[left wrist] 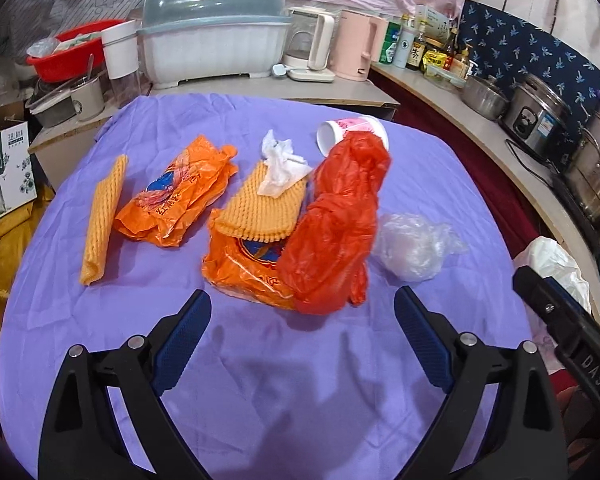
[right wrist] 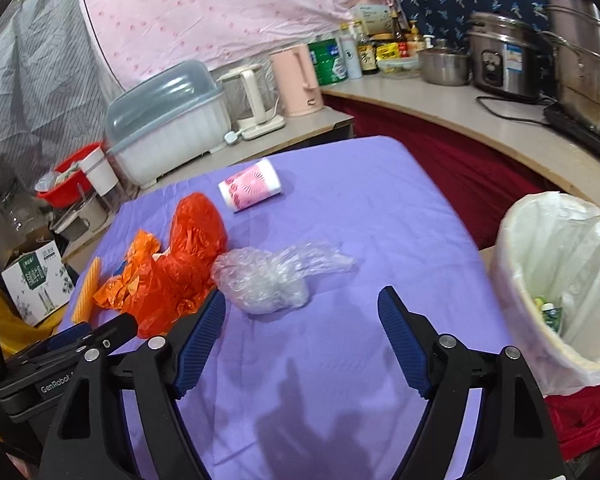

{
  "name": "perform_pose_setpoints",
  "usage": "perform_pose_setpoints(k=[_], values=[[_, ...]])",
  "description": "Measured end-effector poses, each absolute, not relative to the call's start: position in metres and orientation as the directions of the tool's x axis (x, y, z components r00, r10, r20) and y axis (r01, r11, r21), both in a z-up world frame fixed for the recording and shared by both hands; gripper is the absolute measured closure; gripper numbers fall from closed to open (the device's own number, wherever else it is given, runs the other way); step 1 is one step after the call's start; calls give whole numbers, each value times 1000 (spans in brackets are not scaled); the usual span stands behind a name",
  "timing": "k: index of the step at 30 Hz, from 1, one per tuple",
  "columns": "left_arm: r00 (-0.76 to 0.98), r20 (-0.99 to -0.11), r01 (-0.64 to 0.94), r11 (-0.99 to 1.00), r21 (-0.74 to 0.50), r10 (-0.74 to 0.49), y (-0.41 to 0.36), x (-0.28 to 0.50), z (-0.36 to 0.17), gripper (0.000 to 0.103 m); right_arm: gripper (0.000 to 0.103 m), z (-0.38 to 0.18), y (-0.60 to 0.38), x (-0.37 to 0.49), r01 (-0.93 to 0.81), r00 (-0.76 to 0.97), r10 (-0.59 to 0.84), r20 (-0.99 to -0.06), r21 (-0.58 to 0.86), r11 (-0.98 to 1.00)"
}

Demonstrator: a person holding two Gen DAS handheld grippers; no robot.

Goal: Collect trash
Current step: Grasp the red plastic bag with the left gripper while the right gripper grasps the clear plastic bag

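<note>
Trash lies on a purple tablecloth (left wrist: 260, 360): a red plastic bag (left wrist: 336, 224), two orange bags (left wrist: 176, 192) (left wrist: 244, 268), two orange foam nets (left wrist: 102, 220) (left wrist: 260, 204), a crumpled white tissue (left wrist: 280, 164), a tipped pink paper cup (left wrist: 352, 130) and a clear plastic bag (left wrist: 412, 246). My left gripper (left wrist: 302, 304) is open and empty, just in front of the red bag. My right gripper (right wrist: 302, 300) is open and empty, just behind the clear bag (right wrist: 268, 276). A white-lined trash bin (right wrist: 560, 280) stands to the right of the table.
Behind the table a counter holds a covered dish rack (left wrist: 214, 36), a glass kettle (left wrist: 312, 44), a pink kettle (left wrist: 356, 50) and a red basin (left wrist: 68, 52). Pots and a rice cooker (left wrist: 540, 116) line the right counter. A cardboard box (left wrist: 4, 168) sits at the left.
</note>
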State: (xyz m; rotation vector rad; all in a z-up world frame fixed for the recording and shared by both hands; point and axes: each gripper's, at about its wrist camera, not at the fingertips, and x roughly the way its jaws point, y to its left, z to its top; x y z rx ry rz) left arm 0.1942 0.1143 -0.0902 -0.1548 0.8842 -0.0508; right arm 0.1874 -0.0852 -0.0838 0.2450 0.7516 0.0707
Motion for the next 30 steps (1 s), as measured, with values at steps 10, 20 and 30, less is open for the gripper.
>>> perform_pose_setpoints(k=[10, 20, 30], values=[[610, -787, -38, 989, -146, -93, 124, 223, -111, 15, 27, -117, -58, 226, 4, 679, 177, -712, 245, 970], [592, -799, -19, 989, -149, -109, 123, 242, -122, 15, 27, -139, -52, 256, 9, 648, 201, -735, 271, 963], [555, -812, 60, 982, -177, -180, 111, 249, -127, 65, 60, -155, -47, 270, -22, 623, 233, -747, 281, 959]])
